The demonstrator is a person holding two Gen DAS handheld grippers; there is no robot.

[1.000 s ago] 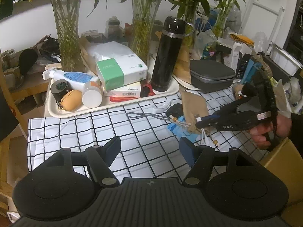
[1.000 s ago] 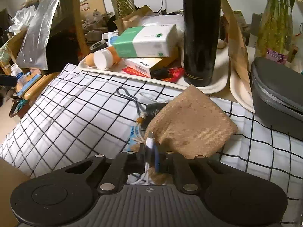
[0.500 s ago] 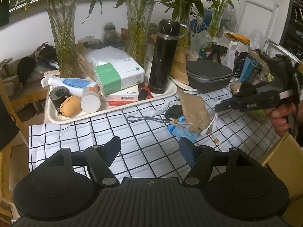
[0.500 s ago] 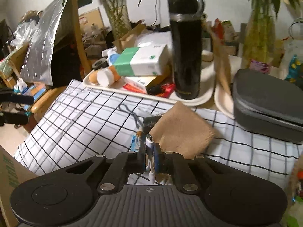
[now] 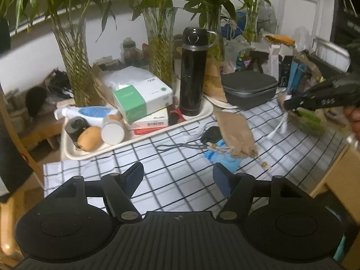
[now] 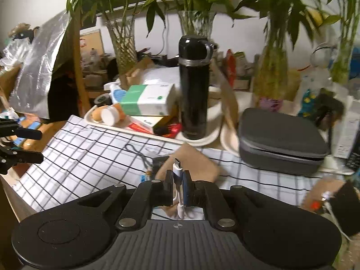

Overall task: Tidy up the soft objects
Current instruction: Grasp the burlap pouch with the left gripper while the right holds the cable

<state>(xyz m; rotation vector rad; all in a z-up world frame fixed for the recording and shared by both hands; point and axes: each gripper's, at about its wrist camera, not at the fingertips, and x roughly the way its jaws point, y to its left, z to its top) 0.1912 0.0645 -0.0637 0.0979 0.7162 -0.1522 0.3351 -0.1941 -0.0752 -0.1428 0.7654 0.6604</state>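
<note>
between the right hand-held gripper (image 6: 178,178) pads, white cable (image 6: 178,173) upright, plug end up

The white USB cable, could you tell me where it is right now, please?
The white USB cable is pinched in the shut right claw, lifted above the tan burlap drawstring pouch on the black-and-white checked tablecloth.

Glossy black flask (image 5: 194,72); coarse tan cloth pouch (image 5: 236,135); matt grey case (image 5: 249,88).
</note>
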